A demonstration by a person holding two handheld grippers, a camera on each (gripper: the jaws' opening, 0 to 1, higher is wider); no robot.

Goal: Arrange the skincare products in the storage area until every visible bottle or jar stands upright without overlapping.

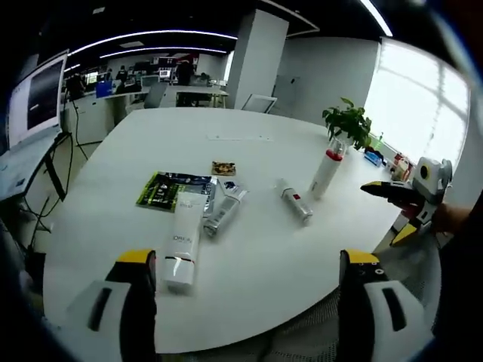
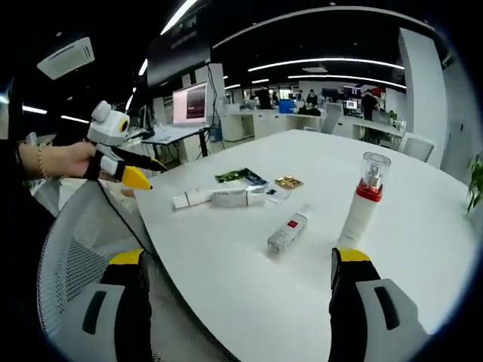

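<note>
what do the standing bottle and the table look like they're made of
Standing bottle: looks like opaque white plastic, matte, with a red collar and a clear, see-through cap, probably plastic too. Table: smooth white top with soft glare from the lights, likely laminate or painted board; the pictures leave that open.

Tubes [image 1: 183, 240] lie left of upright bottle [image 1: 326, 172].
</note>
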